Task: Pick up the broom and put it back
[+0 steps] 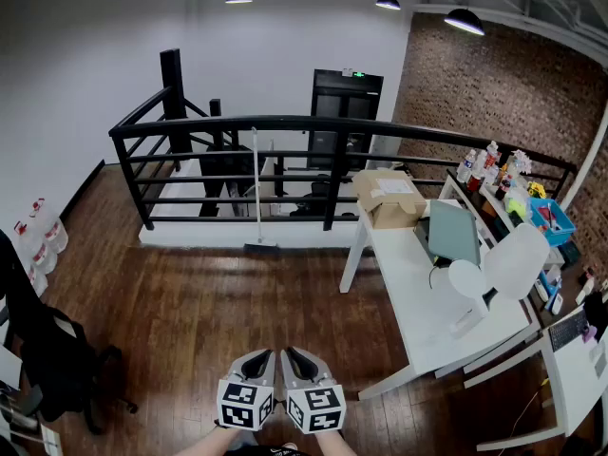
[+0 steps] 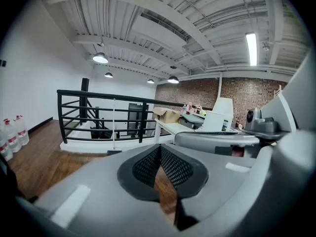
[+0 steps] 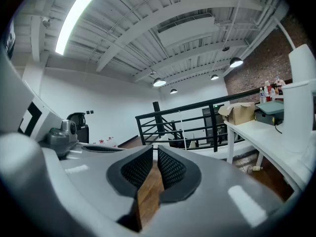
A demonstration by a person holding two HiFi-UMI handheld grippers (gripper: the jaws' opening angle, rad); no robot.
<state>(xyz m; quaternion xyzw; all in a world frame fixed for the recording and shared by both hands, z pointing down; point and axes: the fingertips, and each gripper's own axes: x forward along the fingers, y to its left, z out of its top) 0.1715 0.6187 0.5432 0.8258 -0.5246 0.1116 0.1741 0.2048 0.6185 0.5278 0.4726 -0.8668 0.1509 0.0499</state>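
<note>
The broom (image 1: 257, 188) stands upright against the black railing (image 1: 285, 123) across the wooden floor, its thin pale handle up and its dark head (image 1: 261, 248) on the floor. It shows small and far off as a thin handle in the left gripper view (image 2: 113, 125) and the right gripper view (image 3: 183, 129). My left gripper (image 1: 258, 361) and right gripper (image 1: 298, 359) are held side by side at the bottom of the head view, far short of the broom. The left gripper (image 2: 159, 149) is shut on nothing. The right gripper (image 3: 155, 151) is shut too, with only a sliver between its tips.
A long white table (image 1: 408, 293) runs along the right with a cardboard box (image 1: 388, 198) at its far end and a white chair (image 1: 508, 259) beside it. Water bottles (image 1: 43, 245) line the left wall. A black chair with clothing (image 1: 47, 350) stands at near left.
</note>
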